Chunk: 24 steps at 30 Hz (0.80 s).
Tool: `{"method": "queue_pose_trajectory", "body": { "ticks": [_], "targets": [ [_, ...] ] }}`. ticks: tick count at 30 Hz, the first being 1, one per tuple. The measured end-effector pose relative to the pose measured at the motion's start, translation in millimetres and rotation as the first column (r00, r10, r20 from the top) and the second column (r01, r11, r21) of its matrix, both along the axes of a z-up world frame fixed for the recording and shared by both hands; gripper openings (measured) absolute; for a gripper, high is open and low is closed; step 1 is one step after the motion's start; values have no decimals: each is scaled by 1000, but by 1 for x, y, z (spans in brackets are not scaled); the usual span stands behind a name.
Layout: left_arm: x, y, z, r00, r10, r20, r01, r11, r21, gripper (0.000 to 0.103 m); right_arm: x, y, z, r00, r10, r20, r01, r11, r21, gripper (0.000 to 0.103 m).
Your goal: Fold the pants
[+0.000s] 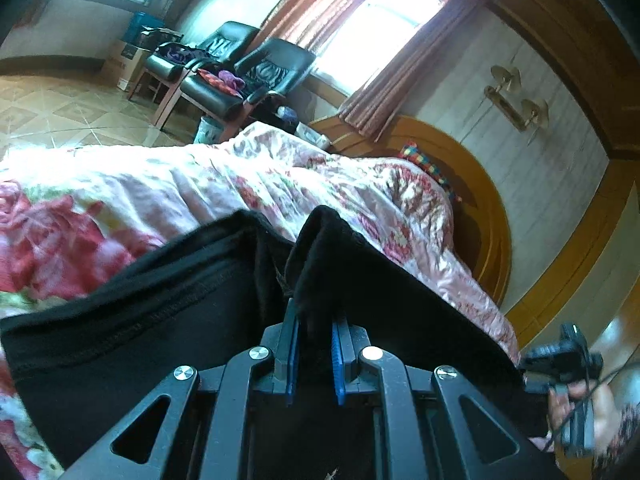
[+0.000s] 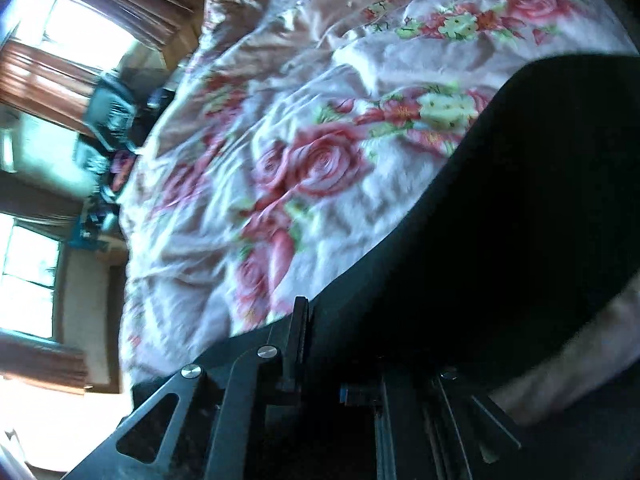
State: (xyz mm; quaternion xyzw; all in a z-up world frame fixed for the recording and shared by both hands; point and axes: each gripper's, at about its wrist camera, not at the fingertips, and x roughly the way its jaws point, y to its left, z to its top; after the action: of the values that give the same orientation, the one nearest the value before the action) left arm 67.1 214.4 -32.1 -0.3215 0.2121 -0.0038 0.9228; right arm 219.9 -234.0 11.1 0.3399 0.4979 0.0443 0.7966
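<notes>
Black pants point(image 1: 180, 312) lie on a floral bedspread point(image 1: 200, 176). My left gripper point(image 1: 316, 320) is shut on a raised fold of the pants, and the dark cloth is pinched between its blue pads point(image 1: 339, 344). In the right wrist view the pants point(image 2: 520, 200) drape over my right gripper point(image 2: 324, 320). Its left finger point(image 2: 300, 320) shows at the cloth's edge, while the other finger is hidden under the fabric. The jaws stand close together with the black cloth in them.
A person's hand point(image 1: 600, 404) shows at the lower right of the left wrist view. A wooden headboard point(image 1: 480, 208) rises behind the bed. Black armchairs point(image 1: 256, 76) with clothes stand by curtained windows point(image 1: 380, 28) across a tiled floor point(image 1: 60, 108).
</notes>
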Motion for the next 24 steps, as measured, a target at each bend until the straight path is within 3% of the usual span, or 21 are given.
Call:
{"method": "queue_pose_trajectory", "body": {
  "ticks": [6,10,11,14,18,22,24],
  "targets": [
    [-10,13,-1,999,45,21,-43,997,-59,13,-68,15,11,984,46,175,-53,998,36,12],
    [-14,10,-6,998,63,-9,-64,997,-53,17,-119,14,-14,966,-24,256,-4,994,108,12],
    [-16,9,-7,998,66,-21,-67,997,-40,21,-126,14,-23,964,-42,263,8,992,128,12],
    [-24,7,-10,998,47,-51,-49,998,-48,47,-138,17,-52,965,-44,257,11,992,127,12],
    [-37,13,-20,997,-17,-71,3,982,-190,63,-144,11,-68,956,-23,292,-8,994,105,11],
    [-50,10,-20,996,-65,-58,49,968,-248,69,-143,7,-78,942,-3,336,-31,995,94,10],
    [-53,5,-21,992,-126,-27,111,945,-309,73,-143,8,-80,937,12,350,-42,996,80,10]
  ]
}}
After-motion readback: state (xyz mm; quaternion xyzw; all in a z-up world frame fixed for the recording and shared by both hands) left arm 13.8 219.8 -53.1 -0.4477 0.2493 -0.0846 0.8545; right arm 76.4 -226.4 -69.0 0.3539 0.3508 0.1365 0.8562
